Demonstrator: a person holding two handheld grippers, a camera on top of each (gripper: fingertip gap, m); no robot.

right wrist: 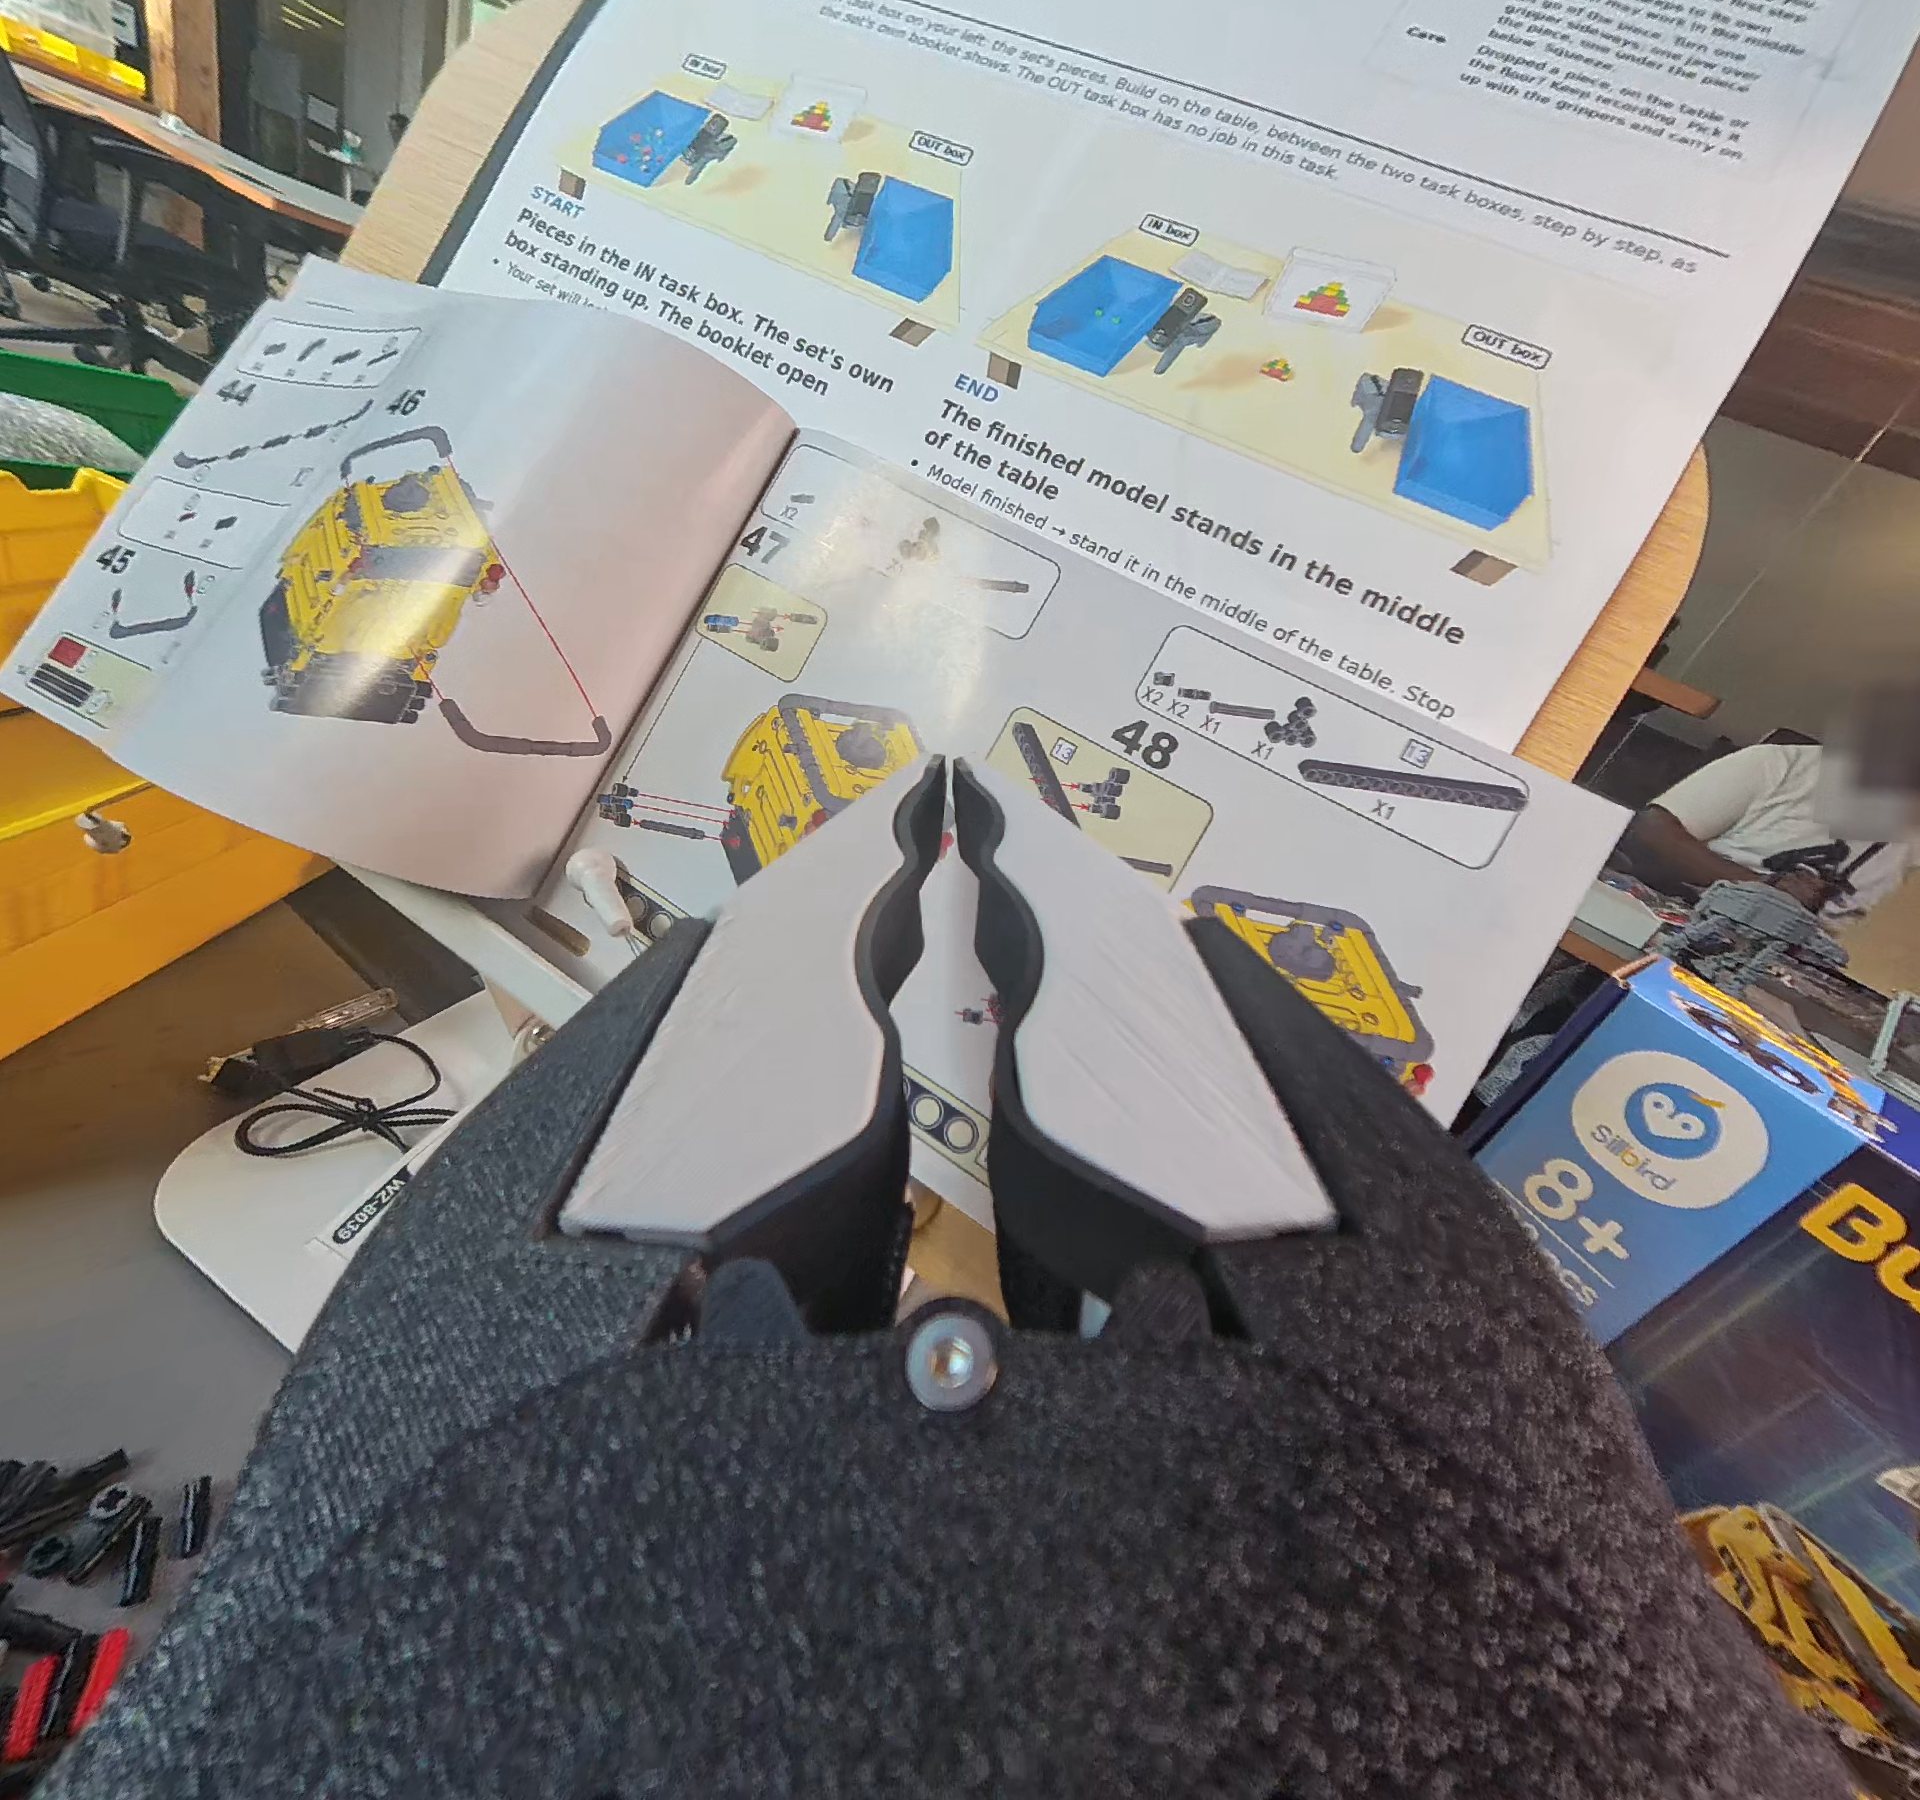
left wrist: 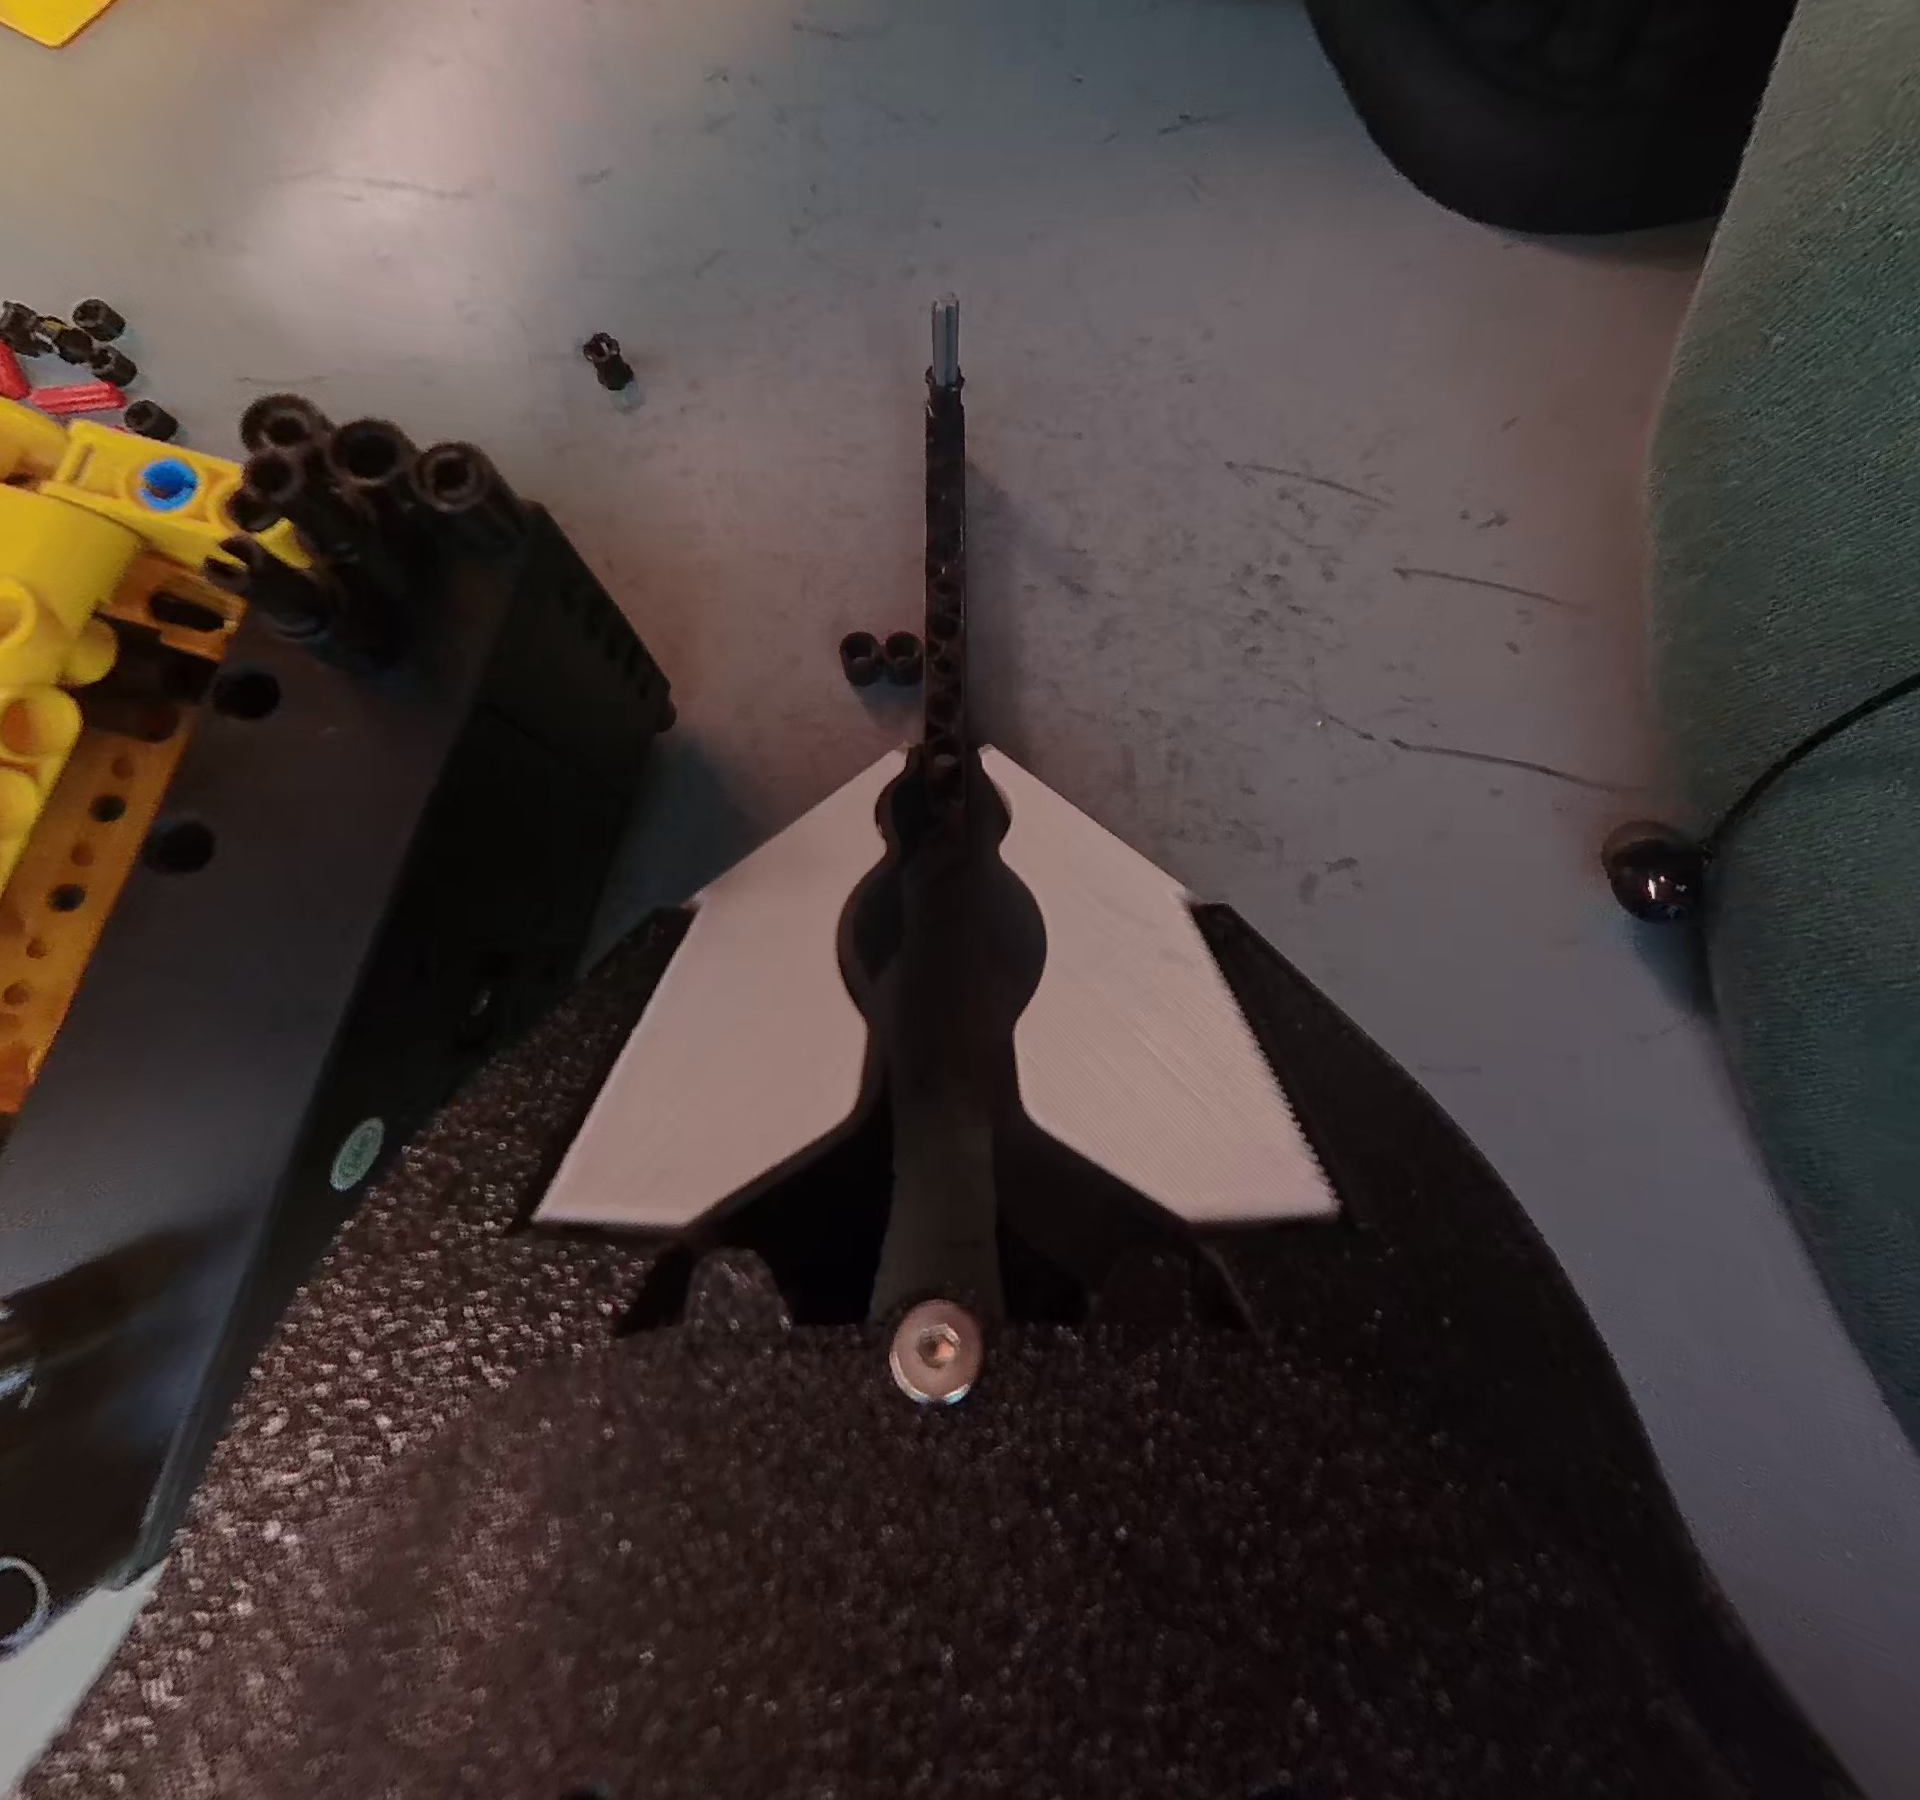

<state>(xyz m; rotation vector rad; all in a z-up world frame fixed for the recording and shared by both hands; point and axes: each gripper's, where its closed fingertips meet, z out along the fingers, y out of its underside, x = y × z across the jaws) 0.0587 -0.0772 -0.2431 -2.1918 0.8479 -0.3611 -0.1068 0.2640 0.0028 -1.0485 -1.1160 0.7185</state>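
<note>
My left gripper (left wrist: 943,763) is shut on a long black beam with holes (left wrist: 945,566). The beam sticks out forward over the grey table (left wrist: 1195,316). A short grey axle (left wrist: 947,342) stands out of the beam's far end, and a black double connector (left wrist: 881,657) sits on its left side. A yellow and black brick model (left wrist: 156,607) stands at the left. My right gripper (right wrist: 949,771) is shut and holds nothing. It is raised in front of an open instruction booklet (right wrist: 582,545) propped on a stand.
Small black and red pins (left wrist: 73,358) lie by the model, one black pin (left wrist: 608,360) apart. A green sleeve (left wrist: 1808,607) and a dark bead (left wrist: 1652,869) are at the right. A printed sheet (right wrist: 1195,192), yellow bin (right wrist: 94,815), cable (right wrist: 322,1096) and blue box (right wrist: 1683,1158) surround the booklet. Tip to tip, the grippers are about 45 cm apart. The black pin (left wrist: 608,360) lies some 11 cm from my left tips, 35 cm from my right tips.
</note>
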